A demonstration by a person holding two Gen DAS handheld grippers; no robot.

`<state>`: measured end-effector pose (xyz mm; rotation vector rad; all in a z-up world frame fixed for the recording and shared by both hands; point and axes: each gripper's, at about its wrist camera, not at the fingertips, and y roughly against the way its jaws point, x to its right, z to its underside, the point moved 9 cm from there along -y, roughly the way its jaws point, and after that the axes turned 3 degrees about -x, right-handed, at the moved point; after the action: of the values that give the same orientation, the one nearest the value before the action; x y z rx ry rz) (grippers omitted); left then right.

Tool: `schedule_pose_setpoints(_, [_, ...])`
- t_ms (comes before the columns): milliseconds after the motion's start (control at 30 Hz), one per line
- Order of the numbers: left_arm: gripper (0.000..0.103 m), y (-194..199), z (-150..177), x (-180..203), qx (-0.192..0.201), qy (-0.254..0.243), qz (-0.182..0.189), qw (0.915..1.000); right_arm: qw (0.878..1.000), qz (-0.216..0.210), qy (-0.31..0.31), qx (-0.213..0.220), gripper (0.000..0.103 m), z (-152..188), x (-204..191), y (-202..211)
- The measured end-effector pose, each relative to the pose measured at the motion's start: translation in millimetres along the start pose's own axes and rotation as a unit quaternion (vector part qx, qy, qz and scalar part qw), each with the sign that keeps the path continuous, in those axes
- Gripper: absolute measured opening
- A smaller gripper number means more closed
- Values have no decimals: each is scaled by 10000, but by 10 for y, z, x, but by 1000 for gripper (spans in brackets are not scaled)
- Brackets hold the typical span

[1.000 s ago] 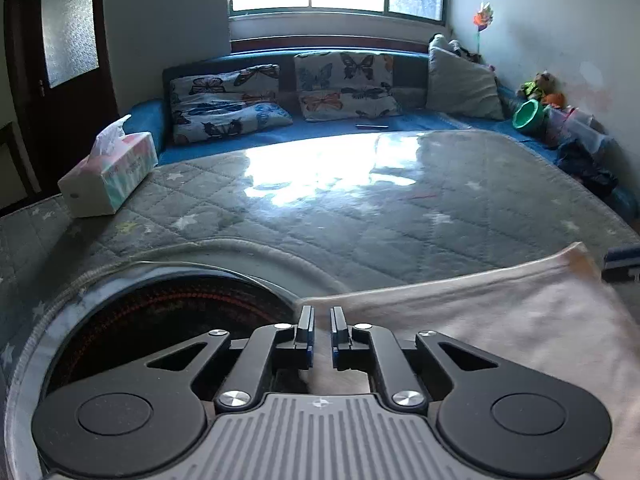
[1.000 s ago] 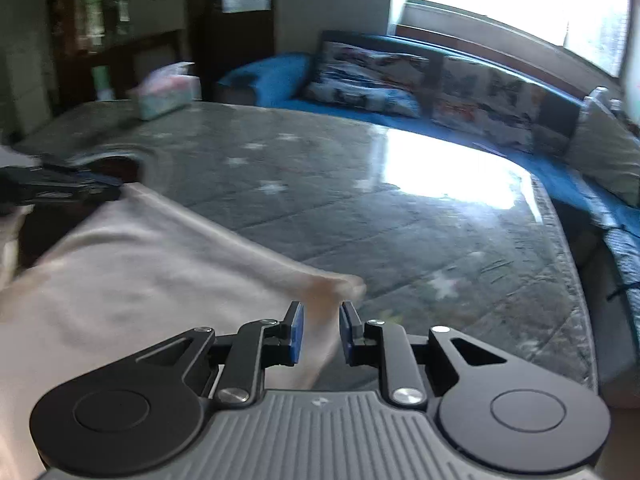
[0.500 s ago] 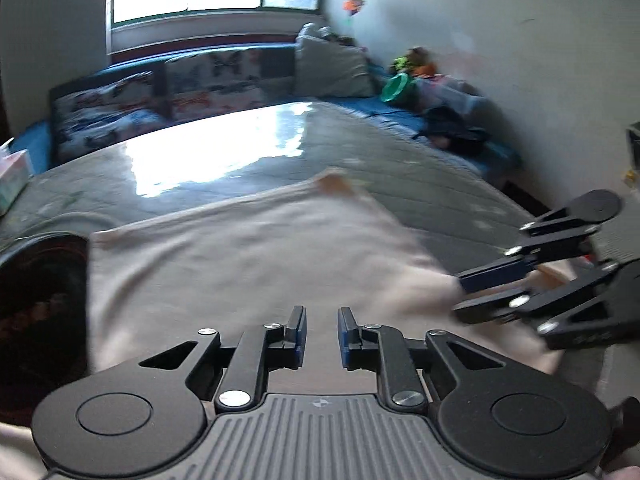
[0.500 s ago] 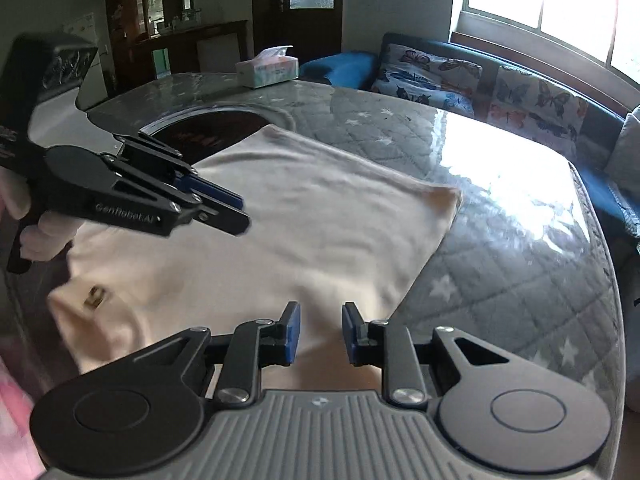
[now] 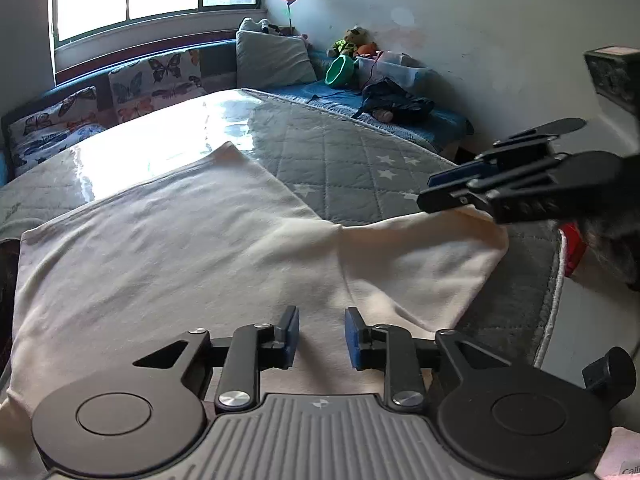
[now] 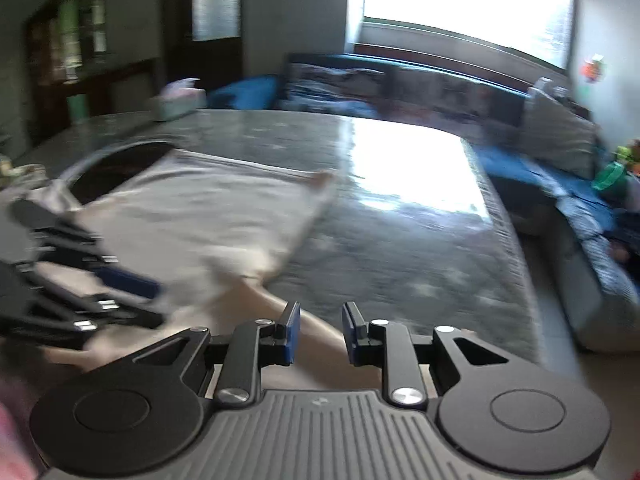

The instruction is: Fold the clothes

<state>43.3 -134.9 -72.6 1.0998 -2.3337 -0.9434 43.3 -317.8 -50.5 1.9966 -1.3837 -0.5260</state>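
The cream garment [image 5: 192, 248] lay flat; its sleeve [image 5: 420, 264] reached toward the surface's right edge, nearer the empty, slightly parted right gripper [image 5: 430, 190]; the left gripper [image 5: 322, 338] was opening, empty.

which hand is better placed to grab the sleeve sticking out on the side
Right. Its tongs hover at the sleeve, while the left tongs, jaws opening with nothing between them, sit over the shirt body.

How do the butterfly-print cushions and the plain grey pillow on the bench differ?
The butterfly-print cushions carry coloured butterflies on white; the plain grey pillow has no pattern. The cushions stand under the window; the pillow sits further right, in the corner by the side wall. Both lean upright against the back of the blue bench.
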Motion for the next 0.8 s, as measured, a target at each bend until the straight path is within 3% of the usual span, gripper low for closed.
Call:
schedule_pose_setpoints(367, [29,21,65,161,-18,-126,213,9997,9975,588,-320,-210,21,253,376,-63])
schedule_pose_setpoints(467, [30,14,67,166,-19,-125,199,9997,9975,626,-271,-179,7,270,373,-18])
schedule_pose_setpoints(633, [35,17,82,164,-25,-138,180,9997,9945,836,-579,267,3,176,501,197])
schedule_pose_setpoints(800, [38,25,100,173,-28,-204,200,9996,9829,1325,-1078,683,3,218,802,548])
